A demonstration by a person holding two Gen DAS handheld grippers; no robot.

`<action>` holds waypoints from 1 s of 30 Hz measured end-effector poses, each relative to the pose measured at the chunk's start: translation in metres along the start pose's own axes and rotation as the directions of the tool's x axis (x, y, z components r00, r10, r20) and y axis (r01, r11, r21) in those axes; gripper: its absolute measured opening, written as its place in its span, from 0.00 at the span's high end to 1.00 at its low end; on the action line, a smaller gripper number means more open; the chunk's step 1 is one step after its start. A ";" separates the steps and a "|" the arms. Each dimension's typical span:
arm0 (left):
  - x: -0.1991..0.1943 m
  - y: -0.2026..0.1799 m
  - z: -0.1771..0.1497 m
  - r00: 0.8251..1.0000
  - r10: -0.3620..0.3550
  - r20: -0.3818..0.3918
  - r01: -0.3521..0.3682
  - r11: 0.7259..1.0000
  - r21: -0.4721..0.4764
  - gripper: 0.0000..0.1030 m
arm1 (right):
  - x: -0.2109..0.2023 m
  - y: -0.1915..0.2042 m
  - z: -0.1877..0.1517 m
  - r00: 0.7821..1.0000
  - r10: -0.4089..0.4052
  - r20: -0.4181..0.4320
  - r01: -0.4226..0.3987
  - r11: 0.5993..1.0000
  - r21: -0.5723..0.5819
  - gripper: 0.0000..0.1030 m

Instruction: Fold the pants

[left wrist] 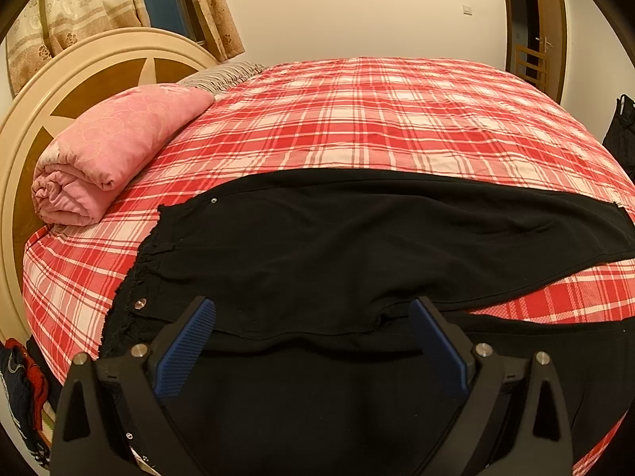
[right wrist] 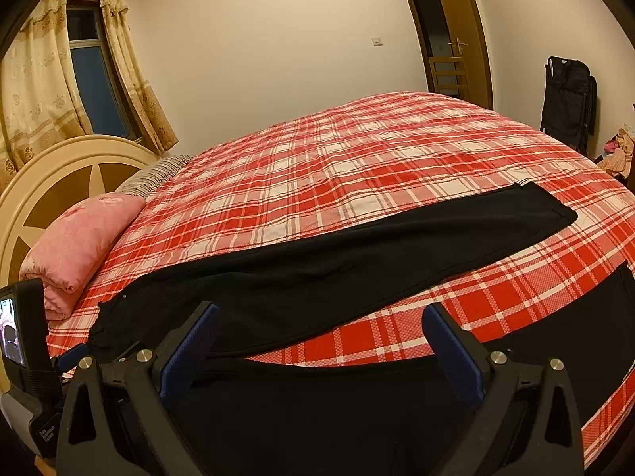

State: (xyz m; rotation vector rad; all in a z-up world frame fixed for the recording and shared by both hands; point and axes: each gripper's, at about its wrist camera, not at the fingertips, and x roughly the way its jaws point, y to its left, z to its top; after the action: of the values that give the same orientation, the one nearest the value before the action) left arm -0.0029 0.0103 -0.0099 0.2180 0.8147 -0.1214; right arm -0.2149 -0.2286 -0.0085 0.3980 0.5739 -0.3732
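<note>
Both tools are wide apart and hold nothing.

From the left wrist camera, the left tool hangs just over the black pants, near the middle seam where the two legs meet. Its blue pads stand far apart, at about 7 and 5 o'clock in the picture. The pants lie flat on the bed with the red check cover. The waist, with its small shiny buttons, is at 9 o'clock. One leg runs off to 3 o'clock. A rolled pink blanket sits at 10 o'clock, apart from the pants.

From the right wrist camera, the right tool hangs over the near leg, open wide too. The far leg stretches up to 2 o'clock and ends in a neat cuff. A strip of red cover shows between the two legs, so they are spread in a V.

I think the first fold has not begun. To do it well, each tool should pinch the near leg by its edge, lift it, and lay it right on top of the far leg, with edges lined up. The cloth looks soft and floppy, so it could sag or wrinkle.
</note>
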 end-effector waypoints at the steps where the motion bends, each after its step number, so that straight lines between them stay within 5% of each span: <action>1: 0.000 0.000 0.000 1.000 0.000 -0.001 0.000 1.000 -0.001 0.02 | 0.000 0.000 0.000 1.000 0.000 -0.001 0.000 1.000 -0.001 0.01; 30: 0.001 0.002 0.000 1.000 0.011 -0.009 -0.011 1.000 0.003 0.02 | 0.001 0.001 -0.001 1.000 -0.002 -0.012 0.002 1.000 0.003 0.01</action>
State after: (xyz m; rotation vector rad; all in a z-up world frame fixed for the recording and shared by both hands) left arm -0.0014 0.0124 -0.0106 0.2264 0.8218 -0.1110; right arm -0.2138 -0.2277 -0.0098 0.4028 0.5856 -0.3738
